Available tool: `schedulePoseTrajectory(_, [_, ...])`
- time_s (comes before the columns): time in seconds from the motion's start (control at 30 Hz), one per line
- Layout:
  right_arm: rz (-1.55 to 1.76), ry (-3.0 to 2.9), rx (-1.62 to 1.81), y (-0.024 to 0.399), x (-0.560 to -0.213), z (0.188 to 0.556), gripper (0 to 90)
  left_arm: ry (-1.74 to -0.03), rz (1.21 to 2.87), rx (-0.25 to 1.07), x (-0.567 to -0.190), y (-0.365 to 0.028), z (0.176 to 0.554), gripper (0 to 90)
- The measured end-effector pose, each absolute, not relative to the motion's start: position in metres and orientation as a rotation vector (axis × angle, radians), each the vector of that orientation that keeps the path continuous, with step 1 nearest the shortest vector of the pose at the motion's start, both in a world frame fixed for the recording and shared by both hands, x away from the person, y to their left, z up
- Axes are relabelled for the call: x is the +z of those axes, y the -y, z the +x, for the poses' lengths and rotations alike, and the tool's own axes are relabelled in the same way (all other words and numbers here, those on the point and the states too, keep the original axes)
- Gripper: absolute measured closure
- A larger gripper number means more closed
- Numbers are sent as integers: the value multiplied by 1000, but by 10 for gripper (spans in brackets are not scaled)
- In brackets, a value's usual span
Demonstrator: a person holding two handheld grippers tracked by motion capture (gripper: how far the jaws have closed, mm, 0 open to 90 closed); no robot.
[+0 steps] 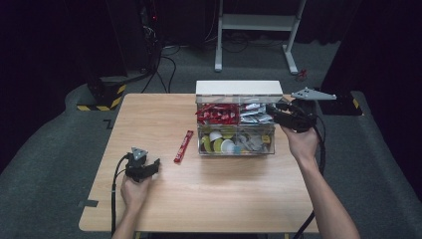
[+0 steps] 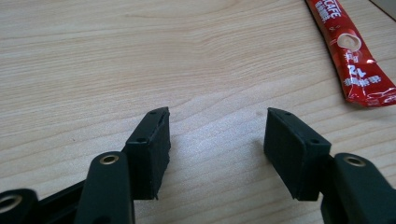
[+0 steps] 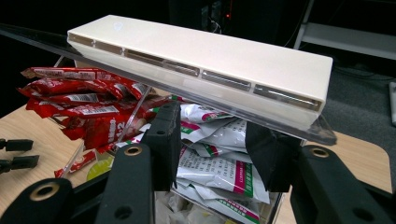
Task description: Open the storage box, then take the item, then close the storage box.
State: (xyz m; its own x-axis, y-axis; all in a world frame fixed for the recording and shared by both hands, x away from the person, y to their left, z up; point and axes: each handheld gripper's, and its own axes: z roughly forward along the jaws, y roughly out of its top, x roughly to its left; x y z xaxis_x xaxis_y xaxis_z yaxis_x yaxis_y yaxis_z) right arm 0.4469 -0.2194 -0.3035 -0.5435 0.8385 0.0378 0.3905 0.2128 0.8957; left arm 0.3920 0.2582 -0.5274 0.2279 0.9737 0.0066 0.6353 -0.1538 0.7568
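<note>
We see a light wooden table (image 1: 209, 189) carrying everything. On it, just left of the right gripper (image 1: 278, 112), stands a clear organiser box (image 1: 236, 130) with a white lid (image 1: 239, 88) raised at the back. The right gripper sits at the box's right end, at the upper tier. In the right gripper view its jaws stand apart with nothing clamped, the white lid edge (image 3: 201, 56) just above them. White-and-green sachets (image 3: 215, 163) lie between and behind the jaws; we can't tell if the pads touch them. Red sachets (image 3: 79, 105) fill the compartment to the left of those jaws. The lower tier holds small round pods (image 1: 221, 144), below and left of the right gripper.

One red stick sachet (image 1: 183, 147) lies loose on the table, ahead and to the right of the left gripper (image 1: 153, 167), near but apart. In the left gripper view that sachet (image 2: 352, 56) is up and right of the jaws. The left gripper (image 2: 215, 135) is low over the wood, jaws spread wide, holding nothing.
</note>
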Motion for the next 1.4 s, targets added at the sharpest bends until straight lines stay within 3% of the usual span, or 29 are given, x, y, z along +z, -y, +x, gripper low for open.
schedulePoseTrajectory(1.4, [1141, -2067, 1207, 220, -327, 434, 544, -1477, 1878, 675, -528, -258, 392, 350])
